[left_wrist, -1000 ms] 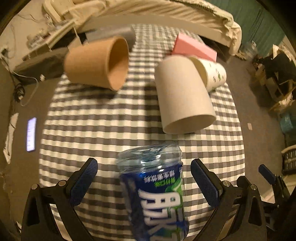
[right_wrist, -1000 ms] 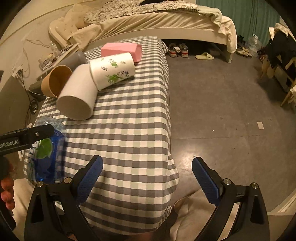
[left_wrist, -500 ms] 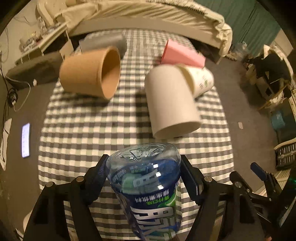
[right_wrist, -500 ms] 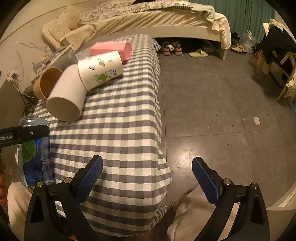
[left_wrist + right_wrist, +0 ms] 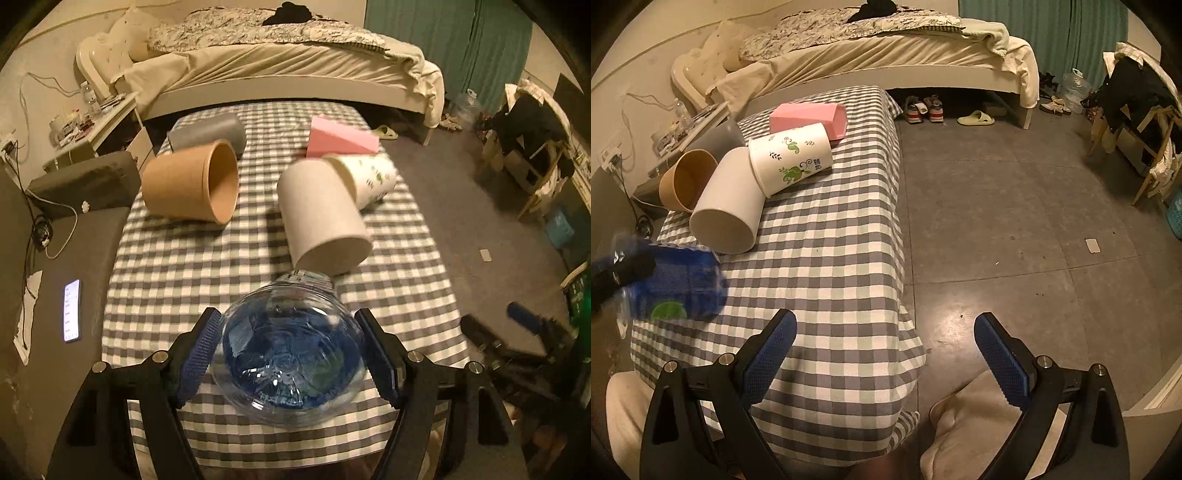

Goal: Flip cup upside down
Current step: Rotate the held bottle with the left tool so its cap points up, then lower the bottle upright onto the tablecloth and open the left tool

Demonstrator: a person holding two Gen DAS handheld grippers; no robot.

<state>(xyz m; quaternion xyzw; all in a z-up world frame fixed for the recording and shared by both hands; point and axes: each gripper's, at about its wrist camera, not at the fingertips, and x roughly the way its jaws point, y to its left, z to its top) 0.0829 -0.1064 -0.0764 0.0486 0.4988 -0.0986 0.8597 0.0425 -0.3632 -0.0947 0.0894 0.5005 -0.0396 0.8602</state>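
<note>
A clear plastic cup with a blue and green label point(image 5: 291, 354) is clamped between the blue pads of my left gripper point(image 5: 288, 332), which is shut on it. The cup is tipped over: its round base faces the left wrist camera and its far end points toward the white cup. It hangs just above the checked tablecloth point(image 5: 177, 273) near the front edge. In the right wrist view the same cup point(image 5: 679, 288) appears blurred at the left. My right gripper point(image 5: 884, 328) is open and holds nothing, over the table's front right corner.
Several cups lie on their sides further back: a brown paper one point(image 5: 181, 188), a plain white one point(image 5: 321, 218), a floral one point(image 5: 373, 177), a grey one point(image 5: 207, 131). A pink box point(image 5: 340, 140) lies behind them. A lit phone point(image 5: 72, 310) rests left of the table.
My left gripper went from open to shut on the blue-labelled cup, then raised and tipped it forward until its base faces the camera. The right gripper stayed open and shifted slightly.
</note>
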